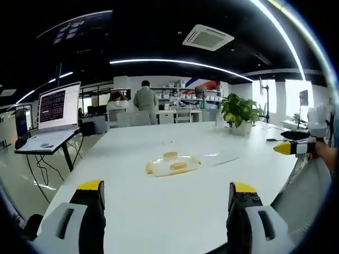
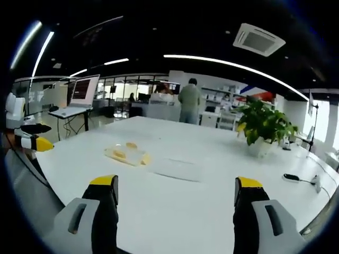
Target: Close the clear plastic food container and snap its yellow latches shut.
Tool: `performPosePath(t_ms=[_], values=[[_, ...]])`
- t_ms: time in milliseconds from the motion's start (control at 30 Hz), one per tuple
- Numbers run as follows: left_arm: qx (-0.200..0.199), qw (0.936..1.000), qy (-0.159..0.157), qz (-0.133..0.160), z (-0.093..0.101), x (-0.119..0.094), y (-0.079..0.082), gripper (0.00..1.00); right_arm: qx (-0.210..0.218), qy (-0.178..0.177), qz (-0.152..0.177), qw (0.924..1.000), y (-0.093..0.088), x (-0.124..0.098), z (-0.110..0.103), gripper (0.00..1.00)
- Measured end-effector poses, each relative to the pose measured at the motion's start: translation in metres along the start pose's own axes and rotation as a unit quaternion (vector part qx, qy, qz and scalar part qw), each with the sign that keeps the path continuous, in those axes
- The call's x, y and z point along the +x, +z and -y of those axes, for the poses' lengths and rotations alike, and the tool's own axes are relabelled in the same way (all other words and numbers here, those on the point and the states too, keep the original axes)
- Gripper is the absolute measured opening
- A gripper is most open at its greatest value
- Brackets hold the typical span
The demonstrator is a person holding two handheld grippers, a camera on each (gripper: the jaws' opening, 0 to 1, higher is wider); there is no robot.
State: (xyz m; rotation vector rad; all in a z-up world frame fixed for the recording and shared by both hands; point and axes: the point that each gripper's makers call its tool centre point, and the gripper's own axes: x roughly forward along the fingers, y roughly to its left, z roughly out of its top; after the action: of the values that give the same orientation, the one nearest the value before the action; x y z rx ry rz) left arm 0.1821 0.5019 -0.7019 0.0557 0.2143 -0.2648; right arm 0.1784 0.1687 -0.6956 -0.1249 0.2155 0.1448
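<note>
A clear plastic food container (image 1: 172, 165) with yellow latches sits on the white table (image 1: 159, 211), a little beyond my left gripper (image 1: 167, 186). That gripper's jaws stand wide open with nothing between them. In the right gripper view the container (image 2: 126, 153) lies ahead to the left, and a flat clear piece that looks like its lid (image 2: 177, 169) rests on the table (image 2: 175, 211) beside it. My right gripper (image 2: 176, 182) is open and holds nothing, well short of both. Each gripper shows at the edge of the other's view, the right gripper (image 1: 291, 148) and the left gripper (image 2: 34, 143).
A potted plant (image 1: 239, 112) (image 2: 265, 127) stands at the table's far side. A laptop on a stand (image 1: 55, 114) (image 2: 79, 95) is off the table's left. A small black device with a cable (image 2: 291, 177) lies at the right. People (image 1: 145, 98) stand by desks behind.
</note>
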Motion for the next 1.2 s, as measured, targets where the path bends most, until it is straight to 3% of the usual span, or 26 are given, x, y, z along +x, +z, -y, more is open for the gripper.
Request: performPosePath(t_ms=[233,467,533,567,667,767,833,867,900,1033,1200], values=[[0.005,0.9999,0.001,-0.009,0.0,0.001,-0.003,0.93,-0.005,0.004,-0.012,0.9999,-0.003,0.001,-0.001,0.87],[0.027,0.9986,-0.009,-0.045,0.005,0.004,-0.015,0.93,-0.012,0.019,-0.02,0.9995,-0.005,0.002,-0.006,0.84],[0.045,0.9965,-0.014,-0.068,0.006,0.004,-0.022,0.92,-0.023,0.024,-0.032,0.999,-0.009,0.003,-0.008,0.82],[0.039,0.9958,-0.017,-0.081,0.007,0.004,-0.026,0.92,-0.023,0.029,-0.035,0.9987,-0.009,0.003,-0.009,0.82],[0.025,0.9959,-0.031,-0.082,0.009,0.005,-0.023,0.92,-0.029,0.055,-0.047,0.997,-0.012,0.006,-0.015,0.85],[0.038,0.9932,-0.045,-0.1,0.008,0.006,-0.027,0.92,0.001,0.098,-0.075,0.9923,-0.019,0.011,-0.022,0.87],[0.049,0.9911,-0.053,-0.112,0.006,0.009,-0.029,0.94,-0.011,0.139,-0.096,0.9856,-0.027,0.013,-0.03,0.87],[0.056,0.9894,-0.063,-0.118,0.008,0.009,-0.03,0.94,-0.012,0.143,-0.112,0.9833,-0.031,0.014,-0.031,0.86],[0.057,0.9893,-0.065,-0.118,0.007,0.011,-0.029,0.93,-0.016,0.147,-0.123,0.9814,-0.035,0.017,-0.032,0.84],[0.06,0.9909,-0.065,-0.102,-0.002,0.021,-0.016,0.95,-0.014,0.169,-0.109,0.9795,-0.029,0.022,-0.032,0.84],[0.047,0.9909,-0.077,-0.1,-0.011,0.043,-0.005,0.95,-0.036,0.164,-0.117,0.9789,-0.022,0.041,-0.024,0.8]])
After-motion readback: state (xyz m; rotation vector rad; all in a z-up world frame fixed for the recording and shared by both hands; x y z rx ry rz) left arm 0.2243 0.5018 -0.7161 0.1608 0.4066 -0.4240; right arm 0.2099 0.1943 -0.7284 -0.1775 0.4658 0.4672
